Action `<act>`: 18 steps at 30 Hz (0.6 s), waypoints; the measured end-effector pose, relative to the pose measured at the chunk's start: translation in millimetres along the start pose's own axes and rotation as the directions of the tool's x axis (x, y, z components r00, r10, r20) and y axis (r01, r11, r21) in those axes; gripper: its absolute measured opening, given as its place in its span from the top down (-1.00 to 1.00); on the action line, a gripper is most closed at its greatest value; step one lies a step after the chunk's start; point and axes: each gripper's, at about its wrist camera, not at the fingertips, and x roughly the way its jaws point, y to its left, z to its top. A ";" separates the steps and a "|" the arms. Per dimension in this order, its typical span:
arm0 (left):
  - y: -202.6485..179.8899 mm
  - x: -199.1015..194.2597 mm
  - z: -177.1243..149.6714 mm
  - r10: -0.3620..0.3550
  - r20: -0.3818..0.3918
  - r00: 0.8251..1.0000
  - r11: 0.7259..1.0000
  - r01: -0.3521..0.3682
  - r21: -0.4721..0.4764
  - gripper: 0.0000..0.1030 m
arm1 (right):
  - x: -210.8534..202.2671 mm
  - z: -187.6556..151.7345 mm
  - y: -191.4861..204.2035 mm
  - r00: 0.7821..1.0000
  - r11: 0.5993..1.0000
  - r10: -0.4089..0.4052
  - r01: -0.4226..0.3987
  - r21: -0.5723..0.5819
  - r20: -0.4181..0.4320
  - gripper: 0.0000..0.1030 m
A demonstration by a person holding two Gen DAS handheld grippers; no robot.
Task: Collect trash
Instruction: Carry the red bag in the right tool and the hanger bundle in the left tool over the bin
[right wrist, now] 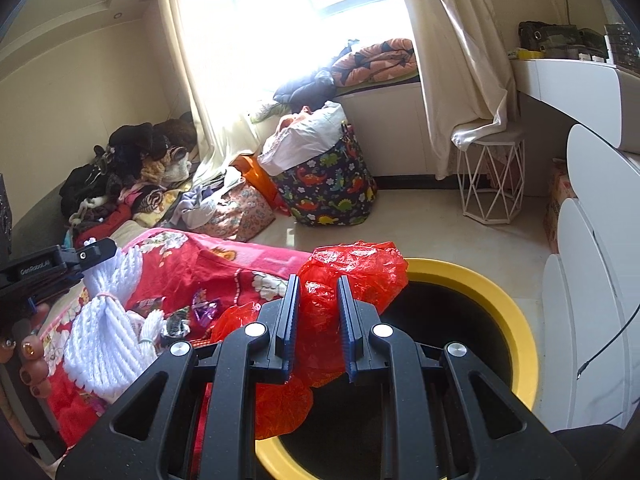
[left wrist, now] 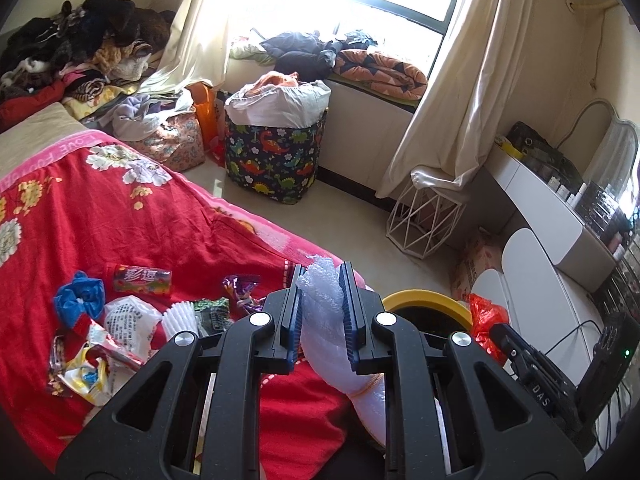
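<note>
My left gripper (left wrist: 321,278) is shut on a white foam packing net (left wrist: 324,320), held above the edge of the red floral bed cover (left wrist: 120,216). The same net (right wrist: 104,344) shows hanging at the left in the right wrist view. My right gripper (right wrist: 318,290) is shut on a red plastic bag (right wrist: 352,276), held over the rim of a yellow-rimmed black bin (right wrist: 496,304). The bin (left wrist: 428,300) and red bag (left wrist: 486,320) also show in the left wrist view. Several wrappers lie on the bed: a red candy packet (left wrist: 142,278), a blue scrap (left wrist: 80,298), a white bag (left wrist: 128,316).
A dinosaur-print laundry basket (left wrist: 276,156) and a white wire stool (left wrist: 424,216) stand on the floor by the window. White drawers (right wrist: 592,312) and a desk (left wrist: 552,208) are on the right. Clothes (left wrist: 80,48) are piled at the bed's far end.
</note>
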 end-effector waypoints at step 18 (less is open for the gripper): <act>-36.3 29.5 -19.6 -0.012 -0.063 0.998 0.996 0.017 0.083 0.76 | 8.2 -2.0 -29.4 0.998 0.997 -0.066 0.067 0.032 -0.023 0.65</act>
